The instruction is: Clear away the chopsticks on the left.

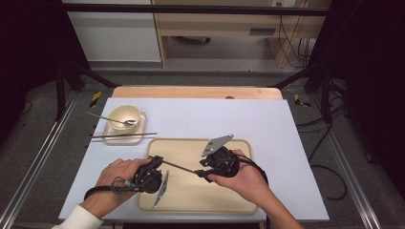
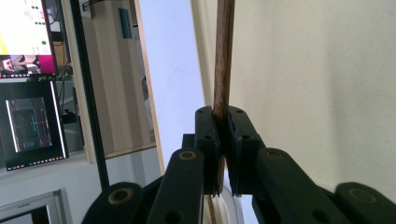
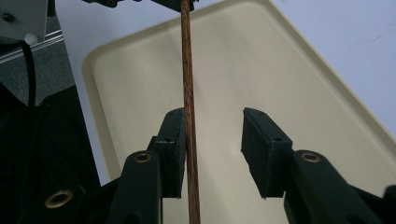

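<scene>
A dark wooden chopstick (image 1: 179,167) hangs level above the beige tray (image 1: 239,200), between my two grippers. My left gripper (image 1: 155,162) is shut on one end of it; in the left gripper view the pads (image 2: 206,130) pinch the chopstick (image 2: 223,56) tight over the tray (image 2: 303,70). My right gripper (image 1: 200,172) is at the other end. In the right gripper view the chopstick (image 3: 187,70) runs between the jaws of my right gripper (image 3: 212,140) and lies against the left pad (image 3: 173,140). The right pad stands well apart from it.
At the back left, a cream bowl (image 1: 125,117) with a metal spoon (image 1: 102,116) stands on a small square tray (image 1: 138,136). More chopsticks (image 1: 124,135) lie across that tray's front. A white sheet (image 1: 267,124) covers the table; dark frame posts stand at both sides.
</scene>
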